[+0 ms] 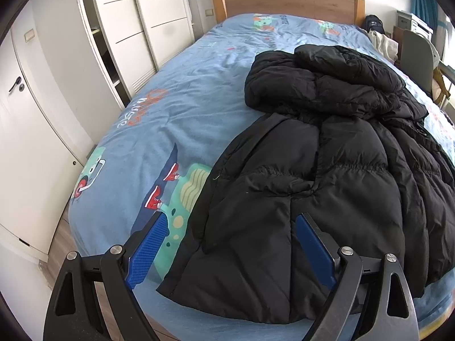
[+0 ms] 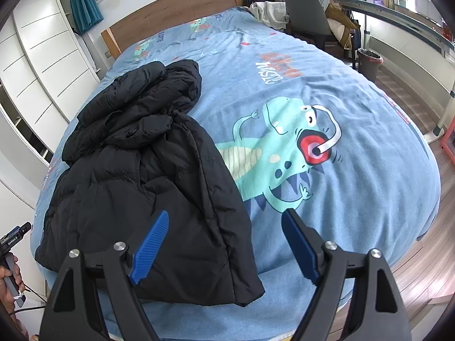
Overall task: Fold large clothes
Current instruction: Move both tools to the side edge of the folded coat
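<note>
A black puffer jacket [image 1: 327,156] lies lengthwise on the blue dinosaur-print bed cover [image 1: 176,108], hood end toward the headboard, hem at the near edge. My left gripper [image 1: 230,221] is open above the hem's left part, with nothing pressed between its blue pads. In the right wrist view the jacket [image 2: 142,170] fills the left half of the bed cover [image 2: 341,99]. My right gripper [image 2: 224,218] is open over the hem's right corner, holding nothing. The hand holding the left gripper's handle [image 2: 11,278] shows at the lower left of that view.
A wooden headboard [image 1: 287,0] stands at the far end. White wardrobes [image 1: 128,28] line the bed's left side. A grey chair [image 2: 307,8], piled clothes [image 2: 267,11] and a bin [image 2: 368,65] stand on the right, with wood floor [image 2: 426,255] beyond the bed's edge.
</note>
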Demonstrator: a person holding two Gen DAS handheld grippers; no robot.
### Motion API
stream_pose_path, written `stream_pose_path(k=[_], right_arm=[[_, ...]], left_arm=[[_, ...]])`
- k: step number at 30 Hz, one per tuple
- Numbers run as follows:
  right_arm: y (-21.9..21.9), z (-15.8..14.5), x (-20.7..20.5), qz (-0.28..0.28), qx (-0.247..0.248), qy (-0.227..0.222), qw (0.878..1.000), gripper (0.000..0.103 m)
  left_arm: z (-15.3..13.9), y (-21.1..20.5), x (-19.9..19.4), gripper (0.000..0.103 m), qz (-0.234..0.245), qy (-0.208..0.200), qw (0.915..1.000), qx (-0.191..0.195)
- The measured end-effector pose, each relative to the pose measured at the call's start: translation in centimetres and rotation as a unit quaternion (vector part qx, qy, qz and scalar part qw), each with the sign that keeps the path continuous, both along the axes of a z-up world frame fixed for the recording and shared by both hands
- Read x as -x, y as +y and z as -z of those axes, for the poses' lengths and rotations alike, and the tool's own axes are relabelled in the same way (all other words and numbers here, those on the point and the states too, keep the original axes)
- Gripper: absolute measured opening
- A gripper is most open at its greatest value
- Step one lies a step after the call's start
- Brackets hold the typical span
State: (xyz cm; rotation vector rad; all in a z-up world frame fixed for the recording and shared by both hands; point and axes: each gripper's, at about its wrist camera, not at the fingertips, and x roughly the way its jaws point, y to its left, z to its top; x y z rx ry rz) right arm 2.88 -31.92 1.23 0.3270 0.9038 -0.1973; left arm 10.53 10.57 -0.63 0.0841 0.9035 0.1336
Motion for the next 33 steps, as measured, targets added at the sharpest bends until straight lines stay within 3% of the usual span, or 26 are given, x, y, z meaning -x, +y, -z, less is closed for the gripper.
stream_pose_path(k=[24,33], right_arm=[[0.0,2.6,-1.6,-0.017,-0.019,0.028,0.999,0.082],[-0.3,4.0,-2.3,-0.024,-0.040,0.040,0.998,0.082]], left_arm=[[2.4,1.8,-1.3,0.093,-0.008,0.035,0.9992,0.016],[3.7,3.7,-1.8,0.096,-0.009,0.053,0.9962,0.069]])
